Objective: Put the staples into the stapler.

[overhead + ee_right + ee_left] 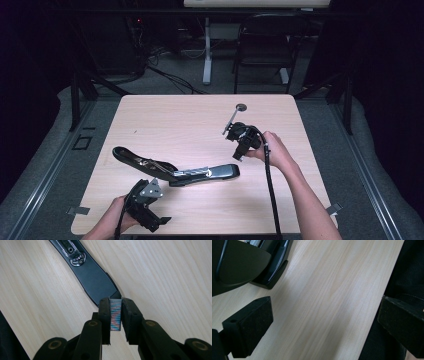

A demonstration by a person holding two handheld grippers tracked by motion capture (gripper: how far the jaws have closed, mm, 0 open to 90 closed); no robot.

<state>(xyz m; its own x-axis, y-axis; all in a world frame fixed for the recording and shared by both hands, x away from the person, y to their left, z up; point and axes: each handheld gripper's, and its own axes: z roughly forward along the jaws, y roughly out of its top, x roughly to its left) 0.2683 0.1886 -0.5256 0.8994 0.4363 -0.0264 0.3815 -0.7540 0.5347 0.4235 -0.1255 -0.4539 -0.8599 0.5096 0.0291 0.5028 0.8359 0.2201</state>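
while clamped between right tongs (pixel 115 315), staple strip (pixel 115 313)

Probably lab, dark curtains (pixel 30 75), cables (pixel 170 75)

High view looks forward and down over the whole counter (pixel 200 115). Both gripper views sit close above the counter. All share the stapler (pixel 175 170).
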